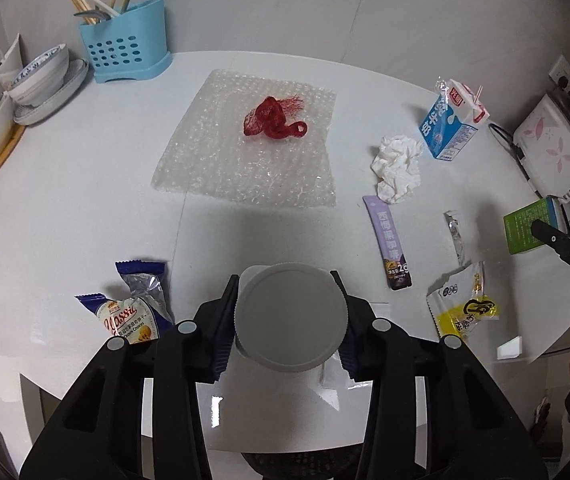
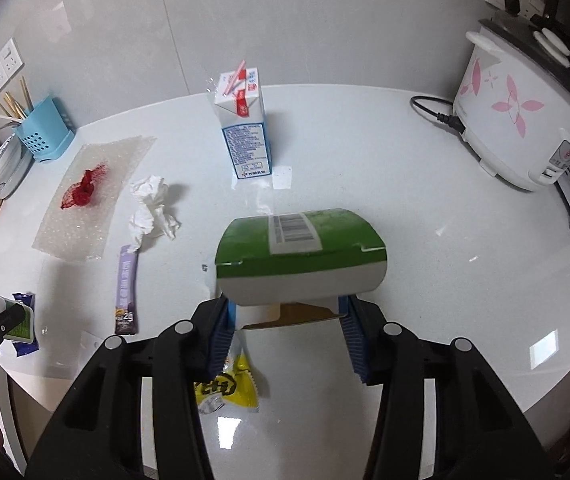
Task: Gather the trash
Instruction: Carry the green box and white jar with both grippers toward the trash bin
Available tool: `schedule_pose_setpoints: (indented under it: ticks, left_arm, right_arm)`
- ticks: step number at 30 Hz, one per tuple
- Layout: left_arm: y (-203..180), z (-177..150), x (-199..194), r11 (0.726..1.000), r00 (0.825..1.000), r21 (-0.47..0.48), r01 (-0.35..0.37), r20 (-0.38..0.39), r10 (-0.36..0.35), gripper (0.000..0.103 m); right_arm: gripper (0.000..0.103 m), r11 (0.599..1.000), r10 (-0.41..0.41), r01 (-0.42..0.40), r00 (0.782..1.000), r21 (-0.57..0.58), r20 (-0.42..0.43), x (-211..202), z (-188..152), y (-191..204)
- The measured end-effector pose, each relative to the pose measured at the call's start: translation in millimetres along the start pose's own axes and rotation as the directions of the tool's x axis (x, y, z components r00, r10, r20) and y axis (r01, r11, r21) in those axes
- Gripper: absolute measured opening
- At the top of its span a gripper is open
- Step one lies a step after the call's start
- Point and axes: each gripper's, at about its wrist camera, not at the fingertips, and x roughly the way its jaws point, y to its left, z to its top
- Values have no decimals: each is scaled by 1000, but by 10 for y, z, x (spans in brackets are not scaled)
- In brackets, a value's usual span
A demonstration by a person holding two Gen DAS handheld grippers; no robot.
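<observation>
Both grippers are loaded up: left gripper (image 1: pixel 290 322) has its jaws clamped on a small white bottle with a grey cap (image 1: pixel 290 316), right gripper (image 2: pixel 287 330) squeezes a green box (image 2: pixel 301 256), both above the white table (image 2: pixel 365 160). Milk carton (image 2: pixel 245 128), crumpled tissue (image 2: pixel 151 210), purple sachet (image 2: pixel 127 292) sit on it.

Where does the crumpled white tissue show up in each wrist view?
Left wrist: crumpled white tissue lies right of centre, between the bubble wrap and the milk carton.
Right wrist: tissue lies left of centre, right of the bubble wrap.
Shared landmark: the purple sachet just below the tissue.
</observation>
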Motion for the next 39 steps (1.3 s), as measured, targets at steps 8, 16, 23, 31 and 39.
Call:
schedule_pose_setpoints:
  ticks: [8,16,23,31,39]
  left_arm:
    - [-31,-53,-324,999,999,36,14,42,-15,42]
    - [-24,-159,-620,999,998,47,20,67,-23,42]
    - [-19,-285,-837,997,995,67,36,92,-42,42]
    - [-8,-512,-1065,995,991,83,53,119,-62,42]
    - [-8,-808,-1171,993,990,94,68,115,-78,42]
  right_arm:
    - [45,1000,3,-3,999,0,50,-348,-86,102]
    - [45,1000,1,0,996,-7,91,-658,-242,231]
    - [45,1000,11,-9,993,-16,117,-913,-418,363]
    - [45,999,33,-28,990,-40,141,-1164,-679,512]
    - [45,997,52,-42,987,-68,154,-1362,-963,656]
